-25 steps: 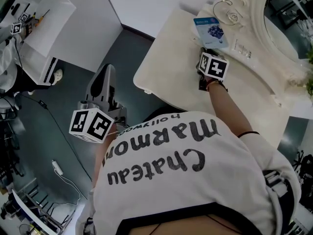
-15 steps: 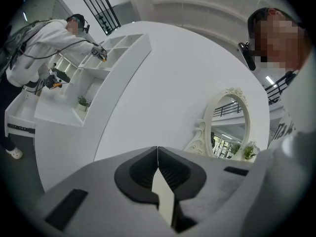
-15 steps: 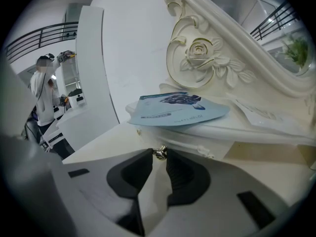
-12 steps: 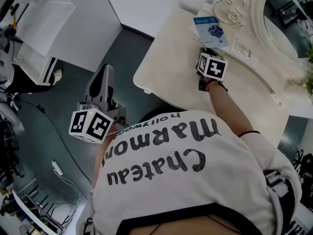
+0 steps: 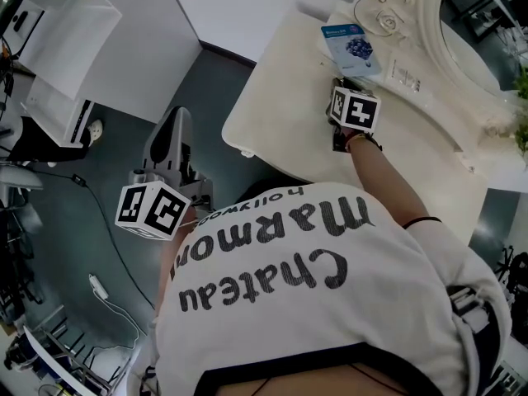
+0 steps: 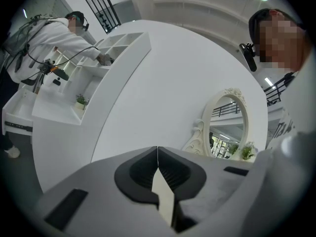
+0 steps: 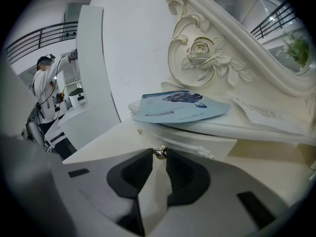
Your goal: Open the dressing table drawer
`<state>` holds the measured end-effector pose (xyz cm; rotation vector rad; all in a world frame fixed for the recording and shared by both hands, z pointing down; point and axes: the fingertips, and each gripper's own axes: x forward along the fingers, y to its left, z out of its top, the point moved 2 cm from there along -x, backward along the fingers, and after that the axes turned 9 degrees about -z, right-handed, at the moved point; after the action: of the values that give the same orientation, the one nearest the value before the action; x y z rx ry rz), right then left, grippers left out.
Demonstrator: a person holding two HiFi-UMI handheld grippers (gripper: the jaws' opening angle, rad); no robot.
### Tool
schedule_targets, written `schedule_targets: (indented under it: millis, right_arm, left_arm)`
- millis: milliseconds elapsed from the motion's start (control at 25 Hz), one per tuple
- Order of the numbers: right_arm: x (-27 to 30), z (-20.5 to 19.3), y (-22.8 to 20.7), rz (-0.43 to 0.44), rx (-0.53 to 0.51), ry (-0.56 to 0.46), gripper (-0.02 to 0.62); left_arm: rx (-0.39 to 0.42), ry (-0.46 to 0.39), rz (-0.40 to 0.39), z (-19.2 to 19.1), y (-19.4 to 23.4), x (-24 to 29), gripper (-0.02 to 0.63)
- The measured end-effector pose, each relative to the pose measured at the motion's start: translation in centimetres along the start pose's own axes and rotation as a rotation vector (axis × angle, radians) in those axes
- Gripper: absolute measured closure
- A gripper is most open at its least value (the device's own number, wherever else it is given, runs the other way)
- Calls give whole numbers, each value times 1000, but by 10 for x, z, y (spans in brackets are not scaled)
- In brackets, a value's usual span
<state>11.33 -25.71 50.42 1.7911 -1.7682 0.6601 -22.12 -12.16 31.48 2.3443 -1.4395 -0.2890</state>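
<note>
The cream-white drawer [image 7: 197,142] sits just under the blue packet [image 7: 180,107]. The right gripper [image 7: 159,158] pinches the small silver knob [image 7: 159,152] on its front. The left gripper [image 6: 158,151] is pressed together and holds nothing.

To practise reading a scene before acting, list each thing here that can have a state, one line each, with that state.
Left hand-held gripper: shut, empty.
Right hand-held gripper: shut on the drawer knob.
Drawer knob: pinched between the jaw tips.
Drawer: barely out at most; cannot tell if fully closed.
Blue packet: lying flat on the shelf above the drawer.
Mirror: standing upright.
</note>
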Motion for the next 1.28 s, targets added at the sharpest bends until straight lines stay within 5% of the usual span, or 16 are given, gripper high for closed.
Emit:
schedule_targets:
  millis: [1280]
  right_arm:
    - [-16, -16, 10, 34, -18, 0, 499]
  left_arm:
    - [-3, -11, -4, -5, -10, -13, 583]
